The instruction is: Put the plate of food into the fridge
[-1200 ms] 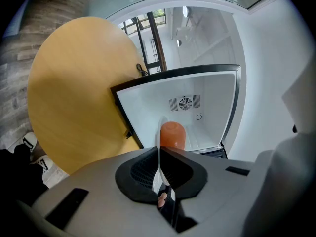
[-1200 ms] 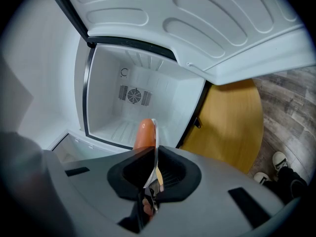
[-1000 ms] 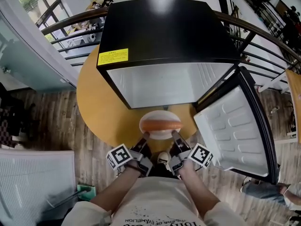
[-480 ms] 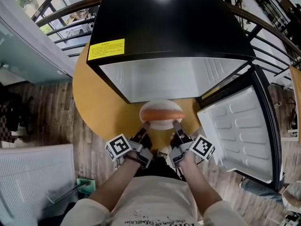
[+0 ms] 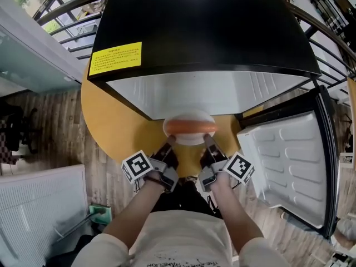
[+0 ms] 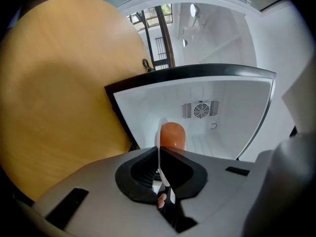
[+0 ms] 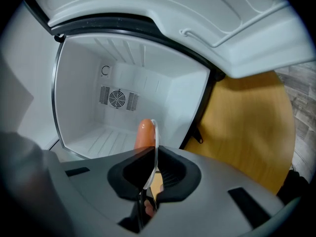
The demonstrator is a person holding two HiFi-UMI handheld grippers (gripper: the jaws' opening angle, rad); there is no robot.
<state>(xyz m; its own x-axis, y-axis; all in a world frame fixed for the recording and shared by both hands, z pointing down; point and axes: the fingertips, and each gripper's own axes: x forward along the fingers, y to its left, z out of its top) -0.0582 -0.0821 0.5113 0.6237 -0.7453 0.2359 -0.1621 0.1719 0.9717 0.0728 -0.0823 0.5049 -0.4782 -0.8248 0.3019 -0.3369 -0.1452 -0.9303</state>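
A white plate [image 5: 189,137] carries an orange sausage [image 5: 190,127] and hangs at the mouth of the small black fridge [image 5: 200,32]. My left gripper [image 5: 168,144] is shut on the plate's left rim, and my right gripper [image 5: 207,142] is shut on its right rim. In the left gripper view the plate [image 6: 158,142] shows edge-on between the jaws, with the sausage [image 6: 173,135] beyond it. In the right gripper view the plate rim [image 7: 154,152] and sausage [image 7: 143,134] point into the empty white fridge interior [image 7: 118,102].
The fridge stands on a round wooden table [image 5: 114,124]. Its door [image 5: 292,160] is swung open to the right. A yellow label [image 5: 115,57] is on the fridge top. Railings [image 5: 67,21] and wood floor [image 5: 44,138] surround the table.
The plate with the sausage has moved forward, from over the table's front to the fridge's opening. Both grippers stayed shut on its rim.
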